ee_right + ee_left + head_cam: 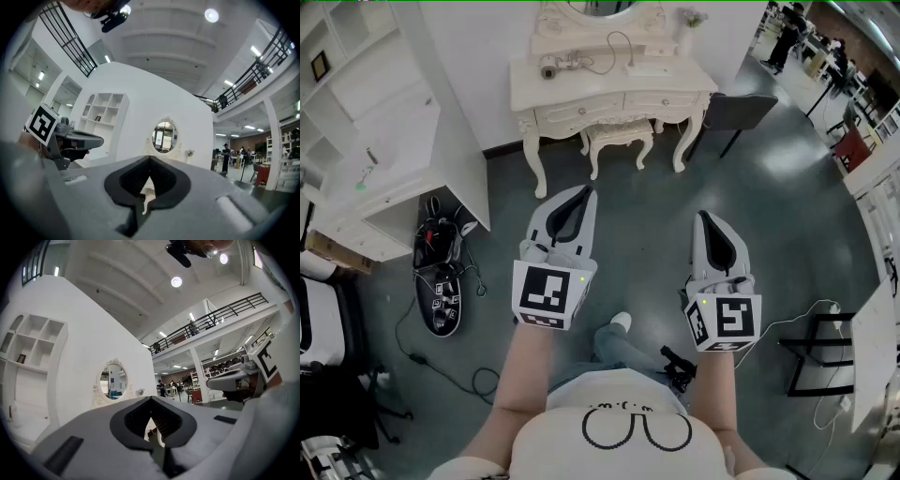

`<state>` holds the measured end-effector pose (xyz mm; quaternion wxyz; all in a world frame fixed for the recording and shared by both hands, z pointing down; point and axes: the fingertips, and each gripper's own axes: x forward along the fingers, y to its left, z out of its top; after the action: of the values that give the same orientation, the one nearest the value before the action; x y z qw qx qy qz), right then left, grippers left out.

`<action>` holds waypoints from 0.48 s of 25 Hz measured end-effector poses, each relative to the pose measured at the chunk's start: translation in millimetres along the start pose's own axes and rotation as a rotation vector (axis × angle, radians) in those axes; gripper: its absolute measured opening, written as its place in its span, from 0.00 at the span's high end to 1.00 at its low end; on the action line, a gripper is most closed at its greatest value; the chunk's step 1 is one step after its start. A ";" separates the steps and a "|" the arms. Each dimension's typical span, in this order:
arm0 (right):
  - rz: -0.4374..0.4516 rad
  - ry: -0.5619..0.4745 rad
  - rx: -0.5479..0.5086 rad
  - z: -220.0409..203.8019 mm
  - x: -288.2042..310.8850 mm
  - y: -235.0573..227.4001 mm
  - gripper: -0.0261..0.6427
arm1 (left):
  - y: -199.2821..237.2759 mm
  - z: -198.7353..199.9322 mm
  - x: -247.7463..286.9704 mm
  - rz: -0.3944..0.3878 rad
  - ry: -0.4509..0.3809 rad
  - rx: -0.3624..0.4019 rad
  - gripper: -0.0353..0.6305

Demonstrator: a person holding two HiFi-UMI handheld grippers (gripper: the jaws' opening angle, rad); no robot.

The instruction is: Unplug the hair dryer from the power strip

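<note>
We hold both grippers level and side by side, pointed at the dressing table. The left gripper has its jaws closed together with nothing between them, and the right gripper is the same.

The hair dryer lies near the tabletop's left end, well ahead of us. Its cord loops along the back towards what looks to be the power strip on the right half.

A stool is tucked under the table's front edge. The floor between us and the table is open. A shelf unit bounds it on the left, with a black case and trailing cables at its foot. A dark chair stands just beside the table's right end.
</note>
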<state>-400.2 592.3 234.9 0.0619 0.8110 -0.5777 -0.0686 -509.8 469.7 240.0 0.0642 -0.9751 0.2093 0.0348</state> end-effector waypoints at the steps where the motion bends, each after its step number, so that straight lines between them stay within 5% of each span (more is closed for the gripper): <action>1: -0.001 0.001 0.000 -2.6 10.4 -8.5 0.96 | 1.4 -1.9 13.8 -0.004 0.002 -0.002 0.95; 12: 0.037 -0.033 0.038 -16.1 112.9 -88.2 0.96 | 15.6 -16.5 142.6 -0.002 0.022 0.011 0.95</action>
<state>-278.9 514.4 230.4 0.0381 0.7998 -0.5950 -0.0699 -385.8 395.7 241.1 0.0672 -0.9753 0.2094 0.0226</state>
